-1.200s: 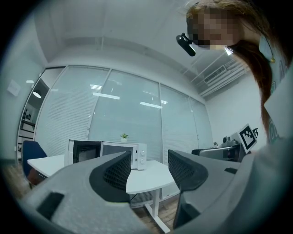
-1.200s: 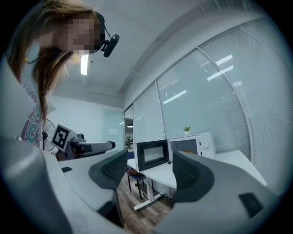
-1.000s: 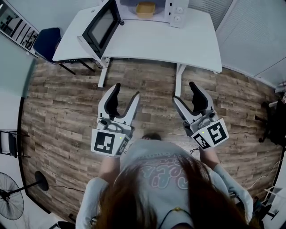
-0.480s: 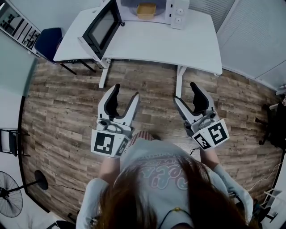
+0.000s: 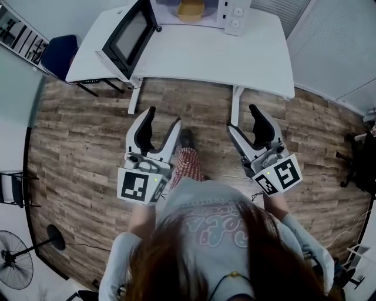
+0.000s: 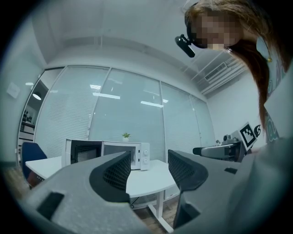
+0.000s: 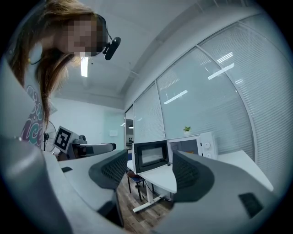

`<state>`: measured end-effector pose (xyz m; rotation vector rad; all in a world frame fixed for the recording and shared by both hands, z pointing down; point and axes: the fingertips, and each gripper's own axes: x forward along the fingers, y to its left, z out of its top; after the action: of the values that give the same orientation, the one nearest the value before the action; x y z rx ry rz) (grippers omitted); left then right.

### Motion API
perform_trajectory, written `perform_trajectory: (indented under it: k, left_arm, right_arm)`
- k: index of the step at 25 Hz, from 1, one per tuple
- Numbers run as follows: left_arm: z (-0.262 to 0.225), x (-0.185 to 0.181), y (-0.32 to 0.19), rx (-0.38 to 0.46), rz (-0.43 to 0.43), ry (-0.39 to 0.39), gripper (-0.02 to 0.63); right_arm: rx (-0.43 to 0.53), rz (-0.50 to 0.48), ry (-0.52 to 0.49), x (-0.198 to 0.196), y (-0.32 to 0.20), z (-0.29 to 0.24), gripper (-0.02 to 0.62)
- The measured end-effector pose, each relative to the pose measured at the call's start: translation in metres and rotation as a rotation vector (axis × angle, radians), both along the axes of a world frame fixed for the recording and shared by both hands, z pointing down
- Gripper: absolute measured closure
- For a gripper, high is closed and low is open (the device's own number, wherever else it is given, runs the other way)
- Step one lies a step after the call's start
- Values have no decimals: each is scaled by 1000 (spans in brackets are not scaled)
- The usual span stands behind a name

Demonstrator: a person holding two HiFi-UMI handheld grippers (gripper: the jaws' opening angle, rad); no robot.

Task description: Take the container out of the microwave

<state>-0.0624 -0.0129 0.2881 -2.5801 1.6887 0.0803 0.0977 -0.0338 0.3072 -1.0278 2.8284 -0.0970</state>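
The white microwave (image 5: 226,14) stands at the back of a white table (image 5: 235,59), its door (image 5: 126,35) swung open to the left. A yellow container (image 5: 191,9) sits inside the cavity. Both grippers are held over the wooden floor, well short of the table. My left gripper (image 5: 161,121) is open and holds nothing. My right gripper (image 5: 244,120) is also open and holds nothing. In the left gripper view the microwave (image 6: 110,153) shows beyond the open jaws. The right gripper view shows the open door (image 7: 150,155) between its jaws.
A blue chair (image 5: 59,56) stands left of the table. A floor fan (image 5: 14,264) is at the lower left, a dark office chair (image 5: 358,161) at the right. A small plant (image 6: 126,135) tops the microwave. The person's leg and shoe (image 5: 187,141) show between the grippers.
The person has stepped toward the table: a leg and shoe now show between the grippers, and the left gripper has edged forward. Both jaws stay as they were.
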Motion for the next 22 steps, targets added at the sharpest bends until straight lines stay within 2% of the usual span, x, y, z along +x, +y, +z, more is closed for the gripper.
perform_trajectory:
  k: [8,22]
  left_arm:
    - [13,-7,-54,3,34,7,380]
    - [4,-50,-176,21,74,-6,380]
  right_arm:
    - [14,57,-1,-1,-45,7,302]
    - [37,103,-19,-45,-159,-2,302]
